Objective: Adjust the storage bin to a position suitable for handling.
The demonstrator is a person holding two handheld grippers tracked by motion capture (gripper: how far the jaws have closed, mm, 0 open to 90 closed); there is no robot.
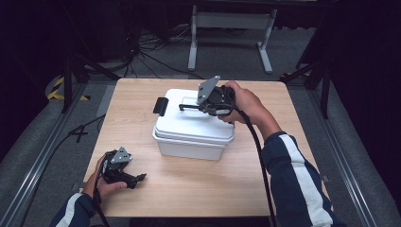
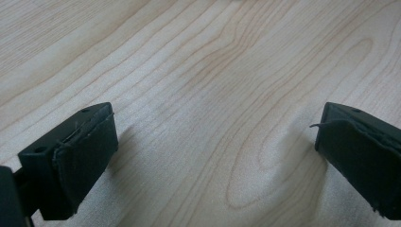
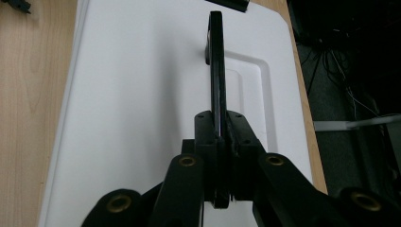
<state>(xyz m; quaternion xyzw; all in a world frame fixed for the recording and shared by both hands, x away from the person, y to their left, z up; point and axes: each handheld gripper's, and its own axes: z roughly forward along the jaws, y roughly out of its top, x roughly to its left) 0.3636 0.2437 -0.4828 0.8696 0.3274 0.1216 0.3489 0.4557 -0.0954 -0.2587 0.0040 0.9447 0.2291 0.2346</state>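
Note:
A white plastic box (image 1: 189,146) with a lid (image 3: 142,94) stands in the middle of the wooden table (image 1: 198,189). A thin black carrying handle (image 1: 188,107) (image 3: 216,61) stands up from the lid. My right gripper (image 1: 201,108) (image 3: 218,137) reaches over the lid from the right and is shut on the near end of that handle. A black latch (image 1: 161,106) (image 3: 228,4) sits on the box's left end. My left gripper (image 1: 140,178) (image 2: 215,142) lies low on the table at the front left, open, with bare wood between its pads (image 2: 80,161).
The box takes up the table's centre; bare wood (image 2: 213,71) lies in front of it and to both sides. Beyond the far edge are floor cables (image 1: 142,52) and a white metal stand (image 1: 231,28). Dark rails (image 1: 42,156) run along both sides of the table.

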